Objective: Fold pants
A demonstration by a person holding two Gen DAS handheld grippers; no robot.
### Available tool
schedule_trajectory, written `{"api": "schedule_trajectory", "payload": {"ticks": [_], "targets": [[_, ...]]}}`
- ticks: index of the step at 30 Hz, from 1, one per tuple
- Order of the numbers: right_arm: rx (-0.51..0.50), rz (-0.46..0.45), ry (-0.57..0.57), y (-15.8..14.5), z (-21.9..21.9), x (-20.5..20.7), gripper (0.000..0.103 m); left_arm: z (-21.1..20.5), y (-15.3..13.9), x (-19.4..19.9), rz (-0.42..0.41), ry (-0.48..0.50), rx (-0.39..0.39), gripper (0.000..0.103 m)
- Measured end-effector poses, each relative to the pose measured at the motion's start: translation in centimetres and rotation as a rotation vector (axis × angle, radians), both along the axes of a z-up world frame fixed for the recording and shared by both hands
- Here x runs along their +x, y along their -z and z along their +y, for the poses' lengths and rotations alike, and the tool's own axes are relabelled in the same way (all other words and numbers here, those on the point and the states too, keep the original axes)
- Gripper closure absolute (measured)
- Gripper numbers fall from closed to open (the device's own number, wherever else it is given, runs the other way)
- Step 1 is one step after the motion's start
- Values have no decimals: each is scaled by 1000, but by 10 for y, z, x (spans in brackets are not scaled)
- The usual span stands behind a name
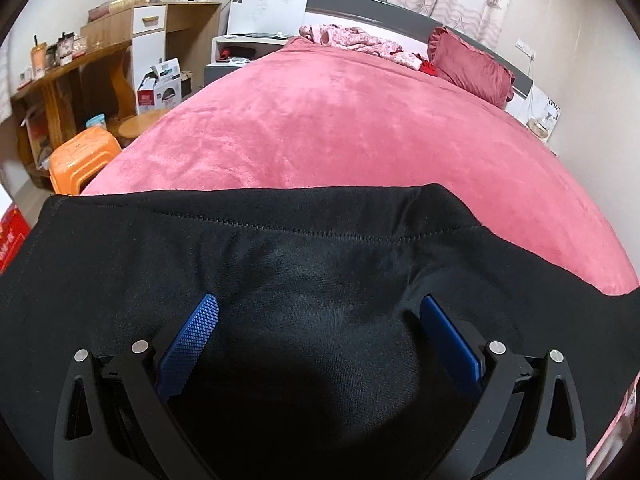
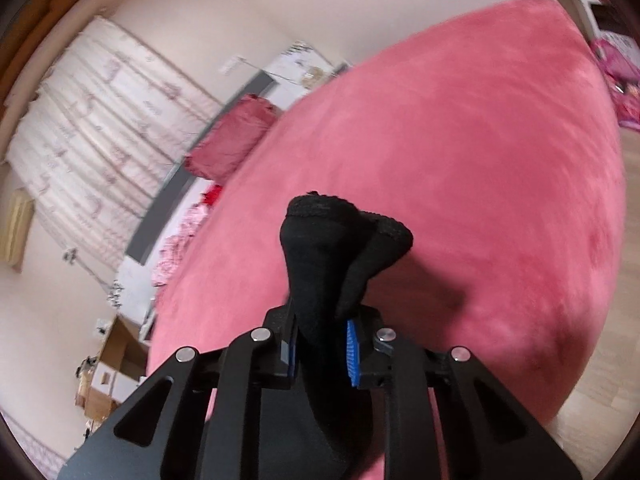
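Black pants (image 1: 280,256) lie spread across the near edge of a pink bed (image 1: 340,120), a stitched hem running across the far side. My left gripper (image 1: 320,312) is open, its blue fingers (image 1: 192,340) resting on the black cloth with the fabric between them. In the right wrist view my right gripper (image 2: 322,340) is shut on a bunched end of the black pants (image 2: 340,240), which sticks up past the fingertips above the bed (image 2: 480,160). The view is tilted and blurred.
A dark red pillow (image 1: 472,64) and a crumpled floral cloth (image 1: 352,40) lie at the headboard. An orange stool (image 1: 80,160), a wooden desk (image 1: 80,72) and boxes stand left of the bed. Curtains (image 2: 100,120) hang behind the headboard.
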State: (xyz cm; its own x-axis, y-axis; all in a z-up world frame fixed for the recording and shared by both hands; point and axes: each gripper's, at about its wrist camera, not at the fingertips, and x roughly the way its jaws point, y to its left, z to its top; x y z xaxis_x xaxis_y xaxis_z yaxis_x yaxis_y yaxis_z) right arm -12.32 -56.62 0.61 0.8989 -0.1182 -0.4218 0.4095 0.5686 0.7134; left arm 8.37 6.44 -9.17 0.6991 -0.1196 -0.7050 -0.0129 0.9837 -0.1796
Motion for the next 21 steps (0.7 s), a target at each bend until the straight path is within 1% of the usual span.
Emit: {"api": "schedule_trajectory", "payload": {"ticks": [3,6,10,13,14,16,21], "targets": [[-82,-36,-93,-34,33,6,86,-1,1,0,3,1,-4,3],[-155,-69,-197,-59,73,11,86,0,2,1,4,2,-9,3],[-243,-103,-350,-80,135,20,86,4,2,1,0,4,-32,3],[-276,-124,-469,-85,178,28,86,5,2,-1,-3,5,-46,3],[-280,-128,-523,-83,195,32,86,5,2,-1,-3,5,-49,3],[-283,-124,-598,-78,219,39,86,6,2,-1,-5,5,-56,3],[-325,-58,-771,-53,285,54,85,8,2,-1,-8,6,-64,3]]}}
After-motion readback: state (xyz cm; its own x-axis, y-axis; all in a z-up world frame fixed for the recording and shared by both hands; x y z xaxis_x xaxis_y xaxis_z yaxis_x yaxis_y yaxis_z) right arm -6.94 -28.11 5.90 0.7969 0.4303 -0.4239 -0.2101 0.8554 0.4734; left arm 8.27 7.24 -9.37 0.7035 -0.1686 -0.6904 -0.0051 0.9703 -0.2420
